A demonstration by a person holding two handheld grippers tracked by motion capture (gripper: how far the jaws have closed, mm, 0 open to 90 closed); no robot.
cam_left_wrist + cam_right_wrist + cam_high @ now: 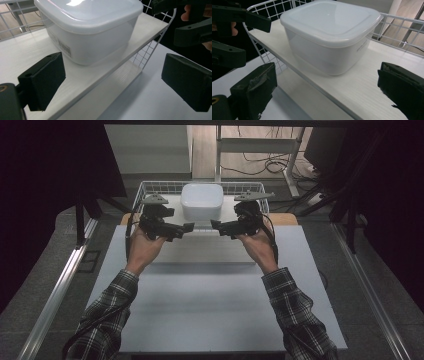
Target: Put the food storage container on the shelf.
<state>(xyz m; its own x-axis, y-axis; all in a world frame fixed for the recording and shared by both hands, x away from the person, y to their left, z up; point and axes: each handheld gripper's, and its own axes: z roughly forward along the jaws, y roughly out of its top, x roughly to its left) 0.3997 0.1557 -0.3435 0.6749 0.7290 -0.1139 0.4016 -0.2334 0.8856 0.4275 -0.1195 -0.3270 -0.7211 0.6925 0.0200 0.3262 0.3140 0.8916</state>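
A white lidded plastic container stands on a white shelf board inside a wire basket rack at the table's far edge. My left gripper hovers just left of and in front of the container, jaws open and empty. My right gripper mirrors it on the right, also open and empty. In the left gripper view the container sits ahead between the jaws, with the other gripper at upper right. In the right gripper view the container is centred ahead, the shelf board below it.
A grey-white table top stretches toward the person, whose plaid sleeves enter from below. A lower white board lies under the shelf. Metal rails flank the table; cables lie on the floor behind.
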